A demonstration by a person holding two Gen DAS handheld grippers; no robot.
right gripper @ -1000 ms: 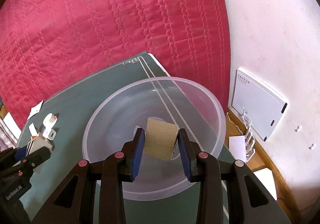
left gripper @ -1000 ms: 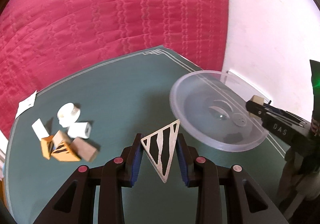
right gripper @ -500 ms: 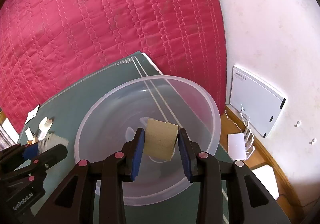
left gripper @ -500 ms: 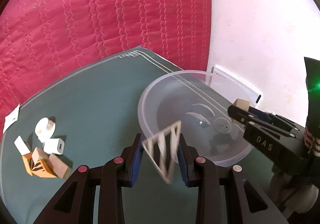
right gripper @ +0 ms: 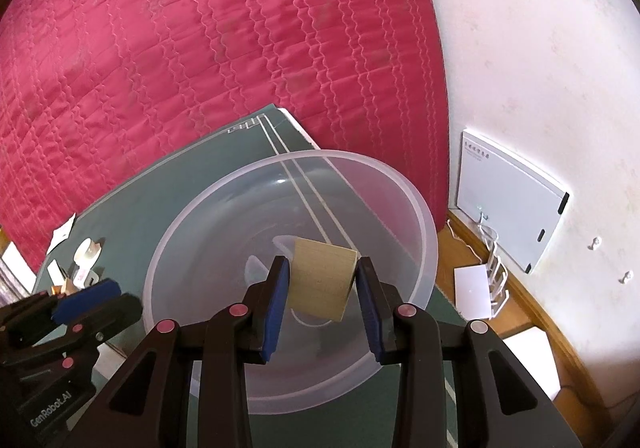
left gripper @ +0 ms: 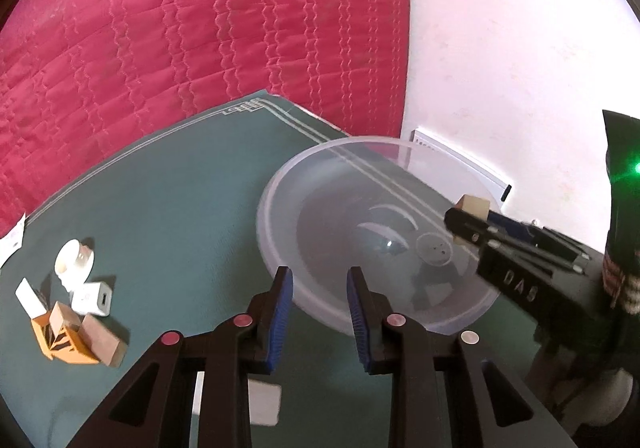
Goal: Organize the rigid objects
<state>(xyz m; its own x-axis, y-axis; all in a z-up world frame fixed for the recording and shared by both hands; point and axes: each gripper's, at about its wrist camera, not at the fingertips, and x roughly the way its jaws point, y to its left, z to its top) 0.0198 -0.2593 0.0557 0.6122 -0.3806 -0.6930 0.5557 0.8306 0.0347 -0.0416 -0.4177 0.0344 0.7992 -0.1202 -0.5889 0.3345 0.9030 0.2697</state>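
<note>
Your left gripper [left gripper: 320, 304] stood released and empty at the near rim of the clear bowl [left gripper: 280, 184]; the striped triangle it held a second earlier was gone. Your right gripper [right gripper: 322, 288] clenched the tan block [right gripper: 322, 278] over the bowl. Small pieces [left gripper: 72, 312] lay far left on the green mat [left gripper: 180, 188].

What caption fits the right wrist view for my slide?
Right hand-held gripper holds a wooden block above a clear plastic bowl.

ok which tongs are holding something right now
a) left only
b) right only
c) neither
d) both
b: the right tongs are clamped on a tan wooden block above the clear bowl, while the left tongs show only an open gap between their blue pads.
</note>
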